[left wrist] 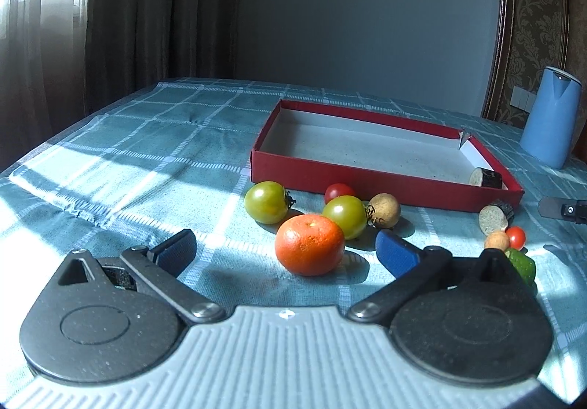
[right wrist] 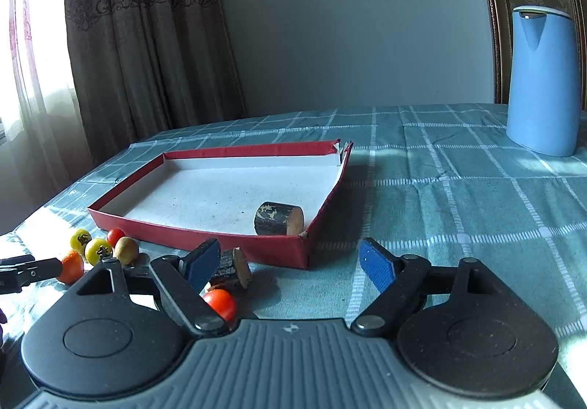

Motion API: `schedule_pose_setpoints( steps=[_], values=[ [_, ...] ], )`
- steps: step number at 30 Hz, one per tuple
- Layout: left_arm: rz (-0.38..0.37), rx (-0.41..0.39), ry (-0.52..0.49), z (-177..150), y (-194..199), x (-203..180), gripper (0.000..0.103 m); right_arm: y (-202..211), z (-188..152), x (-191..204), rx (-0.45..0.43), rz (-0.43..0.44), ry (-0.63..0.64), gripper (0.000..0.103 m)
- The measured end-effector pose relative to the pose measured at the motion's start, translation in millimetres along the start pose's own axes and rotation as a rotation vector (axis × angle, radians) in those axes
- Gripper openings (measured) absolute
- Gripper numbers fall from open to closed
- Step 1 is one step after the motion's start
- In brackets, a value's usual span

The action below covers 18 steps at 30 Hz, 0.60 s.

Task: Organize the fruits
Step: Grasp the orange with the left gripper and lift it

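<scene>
Left tool (left wrist: 286, 247): spread wide, bracketing orange (left wrist: 309, 244) on surface (left wrist: 146, 137), apparently for pickup | right tool (right wrist: 290, 262): spread, empty, beside red box (right wrist: 205, 236) | box holds one dark cylinder (right wrist: 279, 219); fruits outside it.

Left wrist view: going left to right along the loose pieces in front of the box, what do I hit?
Green tomato → orange → brown round fruit → cut log slice → small red tomato.
</scene>
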<state>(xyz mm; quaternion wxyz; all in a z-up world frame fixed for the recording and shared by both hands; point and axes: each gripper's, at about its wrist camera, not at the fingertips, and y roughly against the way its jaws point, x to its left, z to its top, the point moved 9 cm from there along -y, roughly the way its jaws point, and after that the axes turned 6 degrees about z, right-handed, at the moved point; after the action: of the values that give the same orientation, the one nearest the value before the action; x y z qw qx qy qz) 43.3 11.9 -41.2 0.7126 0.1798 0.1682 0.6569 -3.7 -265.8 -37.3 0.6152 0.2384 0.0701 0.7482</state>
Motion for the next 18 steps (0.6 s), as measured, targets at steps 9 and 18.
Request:
schedule_pose_setpoints(
  steps=[9,18],
  values=[
    [0.06,-0.002,-0.149,4.0,-9.1,-21.3,0.103,0.7,-14.7,14.0,0.011,0.038,-0.044,0.083],
    [0.013,0.093,-0.072,-3.1,-23.4,-12.4,0.051,-0.6,-19.4,5.6,0.014,0.036,-0.117,0.083]
  ],
)
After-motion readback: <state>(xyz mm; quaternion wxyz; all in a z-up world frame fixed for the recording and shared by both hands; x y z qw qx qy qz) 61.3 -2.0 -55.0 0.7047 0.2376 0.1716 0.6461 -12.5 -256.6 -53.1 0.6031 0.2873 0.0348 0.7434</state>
